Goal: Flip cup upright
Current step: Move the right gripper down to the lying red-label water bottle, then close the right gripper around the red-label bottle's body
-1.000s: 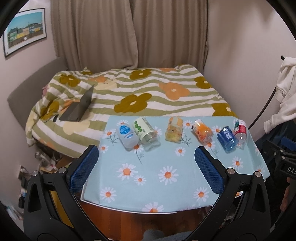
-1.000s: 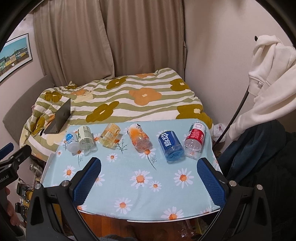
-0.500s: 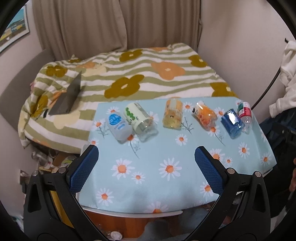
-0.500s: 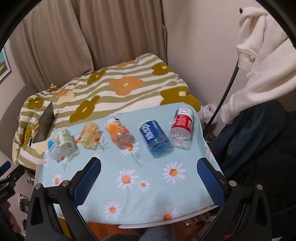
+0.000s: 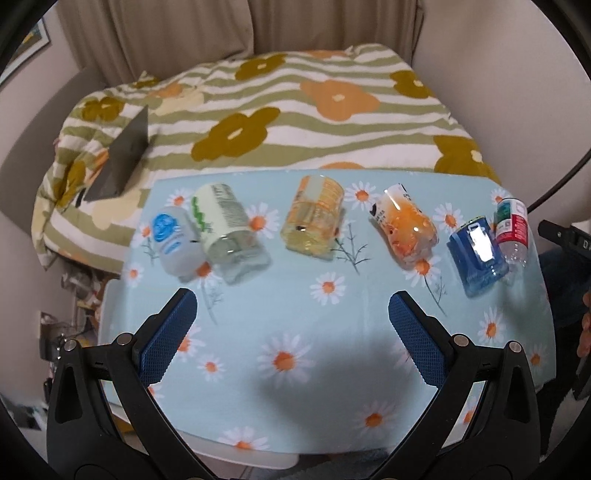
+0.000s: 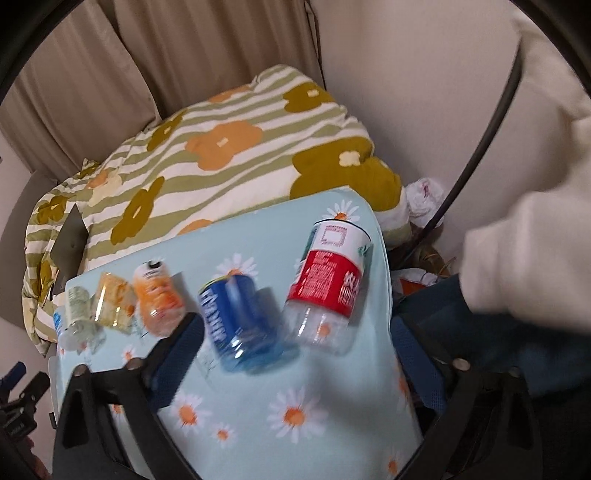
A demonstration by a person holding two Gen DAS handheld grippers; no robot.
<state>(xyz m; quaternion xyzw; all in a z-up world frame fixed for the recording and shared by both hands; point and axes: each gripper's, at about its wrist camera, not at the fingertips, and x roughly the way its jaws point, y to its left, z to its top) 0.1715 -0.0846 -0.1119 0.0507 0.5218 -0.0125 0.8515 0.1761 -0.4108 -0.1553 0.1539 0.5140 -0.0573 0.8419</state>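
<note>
Two sets of blue-padded jaws stand spread wide, each holding nothing. The left gripper (image 5: 291, 317) hovers over the near part of the daisy-print cloth (image 5: 325, 369), its fingers framing bare cloth, well short of the row of cups. The right gripper (image 6: 295, 354) hangs over the right end of the same cloth (image 6: 295, 417); its left finger (image 6: 177, 350) lies beside the blue cup (image 6: 240, 325), though the blur in the right wrist view leaves it unclear whether they touch.

Six cups lie on their sides in a row across the far half of the cloth (all tipped over, none upright). In the left wrist view, from left to right: a white cup with a blue label (image 5: 173, 240), touching a clear cup with a green-and-white label (image 5: 225, 229), then a yellow cup (image 5: 314, 218) apart from its neighbours, an orange cup (image 5: 404, 225), and the blue cup (image 5: 476, 254) just beside a red-labelled clear cup (image 5: 511, 229) at the right end. In the right wrist view the red-labelled clear cup (image 6: 328, 288) sits near the cloth's right edge.

Beyond the table lies a bed with a striped flower-print quilt (image 5: 295, 110), a dark laptop (image 5: 122, 158) propped half open on its left side. Beige curtains (image 5: 221, 29) hang behind. A white garment (image 6: 535, 203) hangs at the right of the right wrist view.
</note>
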